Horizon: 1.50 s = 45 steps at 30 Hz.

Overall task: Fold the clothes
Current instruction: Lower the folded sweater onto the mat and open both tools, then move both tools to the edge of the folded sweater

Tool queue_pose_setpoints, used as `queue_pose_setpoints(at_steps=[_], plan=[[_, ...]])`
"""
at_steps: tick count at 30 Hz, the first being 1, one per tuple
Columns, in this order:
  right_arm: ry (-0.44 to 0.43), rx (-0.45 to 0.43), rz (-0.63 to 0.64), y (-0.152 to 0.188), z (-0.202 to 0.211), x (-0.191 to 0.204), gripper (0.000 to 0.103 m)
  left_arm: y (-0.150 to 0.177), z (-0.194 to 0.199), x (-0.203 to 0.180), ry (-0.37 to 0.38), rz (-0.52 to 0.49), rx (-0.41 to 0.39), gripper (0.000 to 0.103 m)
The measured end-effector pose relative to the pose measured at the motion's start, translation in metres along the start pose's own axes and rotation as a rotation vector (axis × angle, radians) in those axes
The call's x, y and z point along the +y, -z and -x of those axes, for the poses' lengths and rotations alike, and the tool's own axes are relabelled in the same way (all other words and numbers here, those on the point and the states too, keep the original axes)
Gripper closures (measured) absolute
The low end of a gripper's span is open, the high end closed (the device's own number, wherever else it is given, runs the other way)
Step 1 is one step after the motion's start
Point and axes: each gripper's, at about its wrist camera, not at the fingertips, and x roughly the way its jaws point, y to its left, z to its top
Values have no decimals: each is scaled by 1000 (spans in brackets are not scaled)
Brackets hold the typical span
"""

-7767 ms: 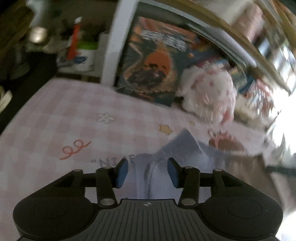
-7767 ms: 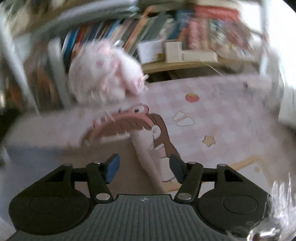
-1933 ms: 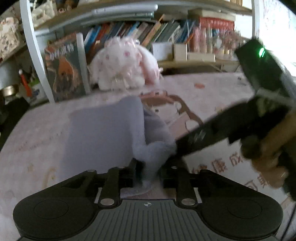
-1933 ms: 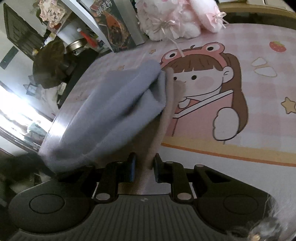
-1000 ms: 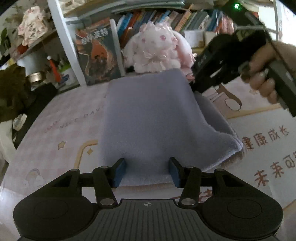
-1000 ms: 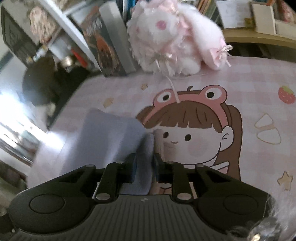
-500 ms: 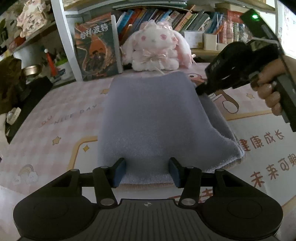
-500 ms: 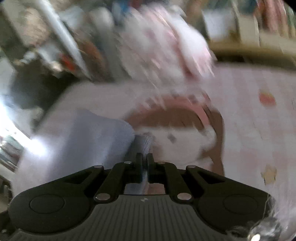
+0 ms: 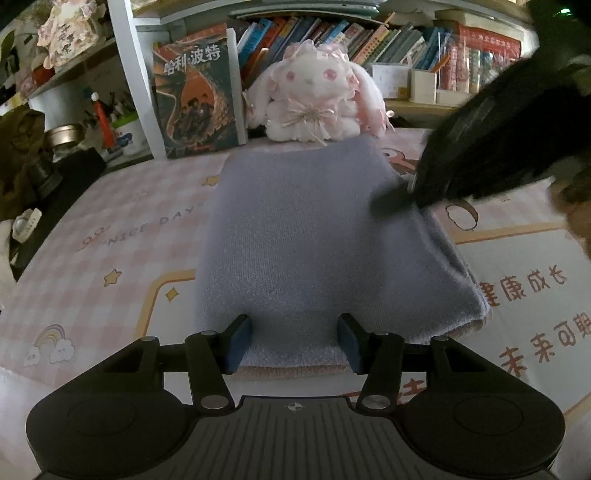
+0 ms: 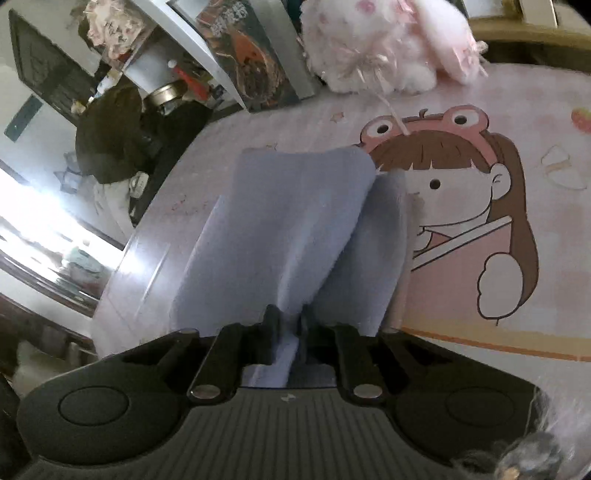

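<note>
Fleece, soft and nubby, makes up the lavender-blue folded garment (image 9: pixel 317 236) lying as a rounded rectangle on the pink checked cartoon mat (image 9: pixel 110 258), a pale pink layer showing along its near hem. The left gripper (image 9: pixel 293 341) hovers at that hem, fingers spread wide and holding nothing. The right gripper (image 10: pixel 288 326) pinches a raised ridge of the cloth (blurred in the left view). Behind sit a fluffy white-and-pink plush rabbit (image 9: pixel 314 99) and a shelf packed with books (image 9: pixel 369 35).
</note>
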Motion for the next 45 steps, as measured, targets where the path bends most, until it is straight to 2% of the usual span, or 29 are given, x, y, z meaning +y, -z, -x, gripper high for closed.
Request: queue_pose_setpoints(at_steps=[2, 3, 6, 9, 14, 15, 16, 18, 21, 23, 26, 28, 33, 36, 38, 45], plan=[[-40, -83, 29, 3, 20, 6, 93, 0, 0, 1, 12, 11, 1, 51], [-33, -104, 42, 6, 26, 8, 93, 1, -1, 0, 14, 5, 1, 51], [77, -25, -13, 12, 2, -12, 93, 3, 0, -5, 1, -40, 5, 51], [49, -18, -47, 14, -8, -25, 93, 2, 1, -3, 2, -27, 10, 50], [67, -3, 24, 12, -9, -14, 90, 0, 10, -10, -46, -21, -12, 49], [71, -11, 37, 12, -5, -11, 86, 1, 14, -10, -50, -10, -20, 48], [79, -25, 54, 14, 1, -7, 77, 1, 18, -10, -53, 0, -27, 45], [82, -51, 81, 15, 13, -5, 65, 3, 27, -10, -61, 22, -43, 41], [88, -69, 105, 20, 28, -3, 58, 5, 39, -10, -72, 53, -66, 39], [101, -72, 114, 25, 37, -3, 57, 6, 47, -11, -80, 74, -82, 34], [146, -74, 157, 39, 48, 1, 47, 8, 58, -10, -85, 104, -99, 28], [179, -71, 196, 49, 55, 5, 35, 12, 60, -8, -64, 116, -88, 26], [318, -60, 328, 76, 60, 16, 29, 19, 57, -3, -3, 99, -60, 26], [361, -59, 315, 90, 63, 23, 26, 21, 55, 3, 30, 93, -39, 24], [373, -55, 296, 97, 64, 29, 23, 23, 55, 6, 53, 72, -44, 19], [472, -70, 217, 112, 60, 51, 19, 29, 56, 26, 137, 20, -54, 15]])
